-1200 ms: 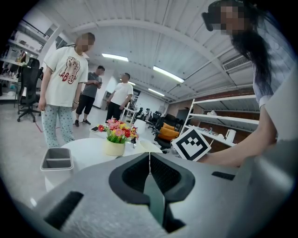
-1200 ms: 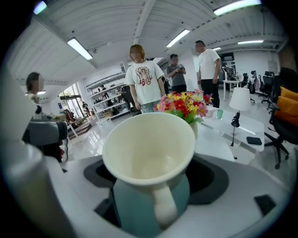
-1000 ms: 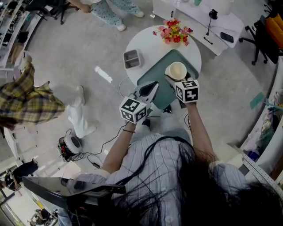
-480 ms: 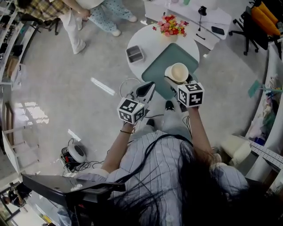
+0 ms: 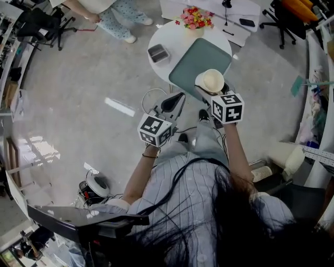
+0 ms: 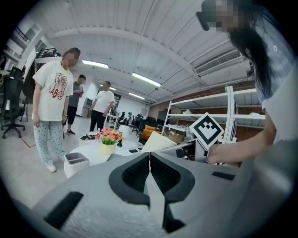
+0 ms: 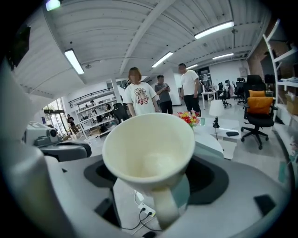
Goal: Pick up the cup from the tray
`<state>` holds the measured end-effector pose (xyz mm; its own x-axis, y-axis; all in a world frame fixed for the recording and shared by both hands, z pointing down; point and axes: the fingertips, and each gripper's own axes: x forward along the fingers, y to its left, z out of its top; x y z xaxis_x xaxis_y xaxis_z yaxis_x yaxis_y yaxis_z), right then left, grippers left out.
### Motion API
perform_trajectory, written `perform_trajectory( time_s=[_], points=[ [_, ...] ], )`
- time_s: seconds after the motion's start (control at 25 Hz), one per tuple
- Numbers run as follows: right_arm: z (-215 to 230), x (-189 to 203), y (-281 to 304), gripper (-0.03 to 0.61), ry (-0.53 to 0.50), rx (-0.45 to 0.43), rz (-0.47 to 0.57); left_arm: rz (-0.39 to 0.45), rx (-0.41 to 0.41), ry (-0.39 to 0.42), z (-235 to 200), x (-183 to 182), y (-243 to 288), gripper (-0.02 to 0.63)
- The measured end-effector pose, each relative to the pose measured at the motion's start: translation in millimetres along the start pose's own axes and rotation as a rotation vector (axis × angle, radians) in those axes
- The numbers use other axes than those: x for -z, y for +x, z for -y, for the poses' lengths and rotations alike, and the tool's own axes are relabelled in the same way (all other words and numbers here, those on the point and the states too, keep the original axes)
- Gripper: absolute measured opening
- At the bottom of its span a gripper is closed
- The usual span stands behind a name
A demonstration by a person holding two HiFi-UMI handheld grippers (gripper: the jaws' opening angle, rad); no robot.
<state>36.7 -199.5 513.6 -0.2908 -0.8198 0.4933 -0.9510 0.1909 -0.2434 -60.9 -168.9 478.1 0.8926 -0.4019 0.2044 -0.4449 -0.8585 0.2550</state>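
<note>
A cream cup [image 5: 210,81] with a handle is held in the air off the near edge of the green tray [image 5: 201,57], which lies on a round white table [image 5: 167,36]. My right gripper [image 5: 211,92] is shut on it. In the right gripper view the cup [image 7: 148,151] fills the middle, its mouth facing the camera and its handle [image 7: 165,207] pointing down between the jaws. My left gripper [image 5: 176,103] hangs to the left of the cup, off the table's near edge. In the left gripper view its jaws [image 6: 150,160] are pressed together, holding nothing.
A pot of flowers [image 5: 194,17] and a small grey box [image 5: 158,52] stand on the table. A white desk [image 5: 237,18] and office chairs [image 5: 284,15] lie beyond. A person in patterned trousers [image 5: 112,13] stands at the far left. Cables [image 5: 156,99] run on the floor.
The cup has come up off the tray in my right gripper and toward the body. The table has slid further away in the view. People at the far left have walked off.
</note>
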Motion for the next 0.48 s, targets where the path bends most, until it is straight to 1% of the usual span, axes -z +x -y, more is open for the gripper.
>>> perform_trajectory(
  time_s=[0.24, 0.48],
  points=[
    [-16.0, 15.3, -31.3, 0.414, 0.003, 0.031, 0.006, 0.005, 0.003, -0.07, 15.9, 19.2, -20.2, 0.015],
    [-18.1, 35.3, -60.9, 0.414, -0.007, 0.048, -0.014, 0.012, 0.015, -0.091, 38.1, 25.7, -25.8, 0.015]
  ],
)
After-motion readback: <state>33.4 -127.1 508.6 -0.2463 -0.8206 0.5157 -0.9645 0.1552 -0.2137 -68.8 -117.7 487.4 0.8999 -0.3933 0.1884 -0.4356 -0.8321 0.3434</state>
